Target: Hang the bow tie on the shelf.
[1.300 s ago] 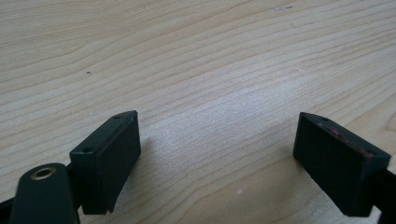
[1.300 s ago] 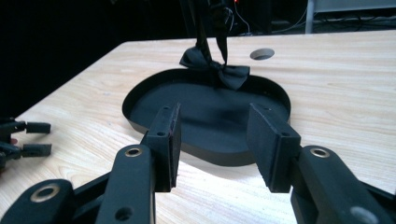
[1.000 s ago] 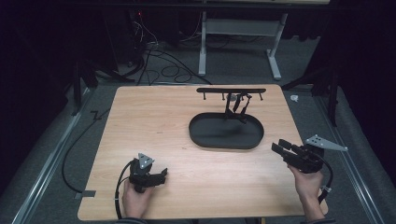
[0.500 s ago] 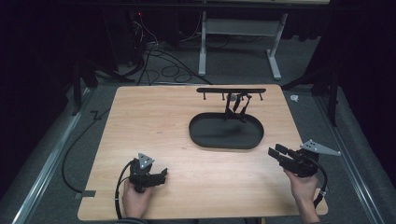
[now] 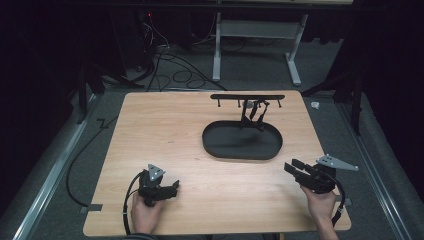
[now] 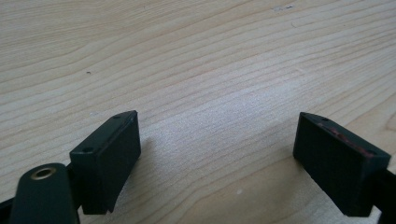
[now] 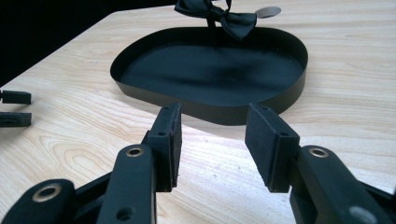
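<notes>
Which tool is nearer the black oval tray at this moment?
Right. The right tool sits just off the black oval tray by its near right end, jaws aimed at it. The left tool rests farther off, toward the table's near left corner.

Pale grained wood table; matt black tray; cloth bow tie.

Table is bare wood across its whole 9 o'clock half and along the 6 o'clock edge, so free passage there w/ nothing between the left gripper and right gripper. Obstacles sit toward 1–3 o'clock: black oval tray w/ a low rim, just ahead of the right gripper's spread jaws, and at the tray's 12 o'clock a rack bar w/ a black bow tie hanging over the tray's far rim. Under the left gripper's wide-apart jaws, plain wood, no obstruction.
</notes>
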Motion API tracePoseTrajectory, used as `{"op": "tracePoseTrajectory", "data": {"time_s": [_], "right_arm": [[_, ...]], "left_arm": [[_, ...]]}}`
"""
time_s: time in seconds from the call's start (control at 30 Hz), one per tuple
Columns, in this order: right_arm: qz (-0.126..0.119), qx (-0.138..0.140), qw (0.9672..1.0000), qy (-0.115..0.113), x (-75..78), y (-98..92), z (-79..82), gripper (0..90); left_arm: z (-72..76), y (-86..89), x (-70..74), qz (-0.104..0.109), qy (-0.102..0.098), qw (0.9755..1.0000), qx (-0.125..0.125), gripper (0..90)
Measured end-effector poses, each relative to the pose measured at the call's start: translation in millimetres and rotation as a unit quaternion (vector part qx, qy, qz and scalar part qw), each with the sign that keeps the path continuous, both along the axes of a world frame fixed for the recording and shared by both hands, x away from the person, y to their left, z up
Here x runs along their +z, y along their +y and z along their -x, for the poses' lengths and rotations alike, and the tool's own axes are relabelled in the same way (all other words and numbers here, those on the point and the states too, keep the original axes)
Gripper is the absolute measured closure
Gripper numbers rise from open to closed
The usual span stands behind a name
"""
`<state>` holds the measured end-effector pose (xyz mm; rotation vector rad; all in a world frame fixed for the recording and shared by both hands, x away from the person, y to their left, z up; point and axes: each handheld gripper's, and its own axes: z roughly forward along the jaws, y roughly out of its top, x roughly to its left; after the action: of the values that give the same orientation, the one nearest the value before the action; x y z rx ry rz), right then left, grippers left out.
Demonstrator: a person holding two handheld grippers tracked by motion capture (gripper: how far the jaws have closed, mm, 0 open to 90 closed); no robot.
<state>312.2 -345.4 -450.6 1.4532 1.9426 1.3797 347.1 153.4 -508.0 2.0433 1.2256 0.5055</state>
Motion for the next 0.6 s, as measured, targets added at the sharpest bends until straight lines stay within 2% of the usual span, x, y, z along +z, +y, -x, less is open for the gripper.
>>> {"op": "tracePoseTrajectory", "data": {"time_s": [0.27, 0.5, 0.6], "right_arm": [[0.017, 0.007, 0.9998, 0.009, -7.1, 10.7, -3.7, 57.6], [0.042, 0.012, 0.9989, 0.017, -15.6, 21.9, -8.2, 57.5], [0.041, 0.012, 0.9989, 0.020, -17.0, 24.1, -9.5, 57.4]], "left_arm": [[0.0, 0.0, 0.0, 0.000, 0.000, 1.0000, 0.000, 15.4], [0.0, 0.0, 0.0, 0.000, 0.000, 1.0000, 0.000, 15.4], [0.0, 0.0, 0.0, 0.000, 0.000, 1.0000, 0.000, 15.4]]}}
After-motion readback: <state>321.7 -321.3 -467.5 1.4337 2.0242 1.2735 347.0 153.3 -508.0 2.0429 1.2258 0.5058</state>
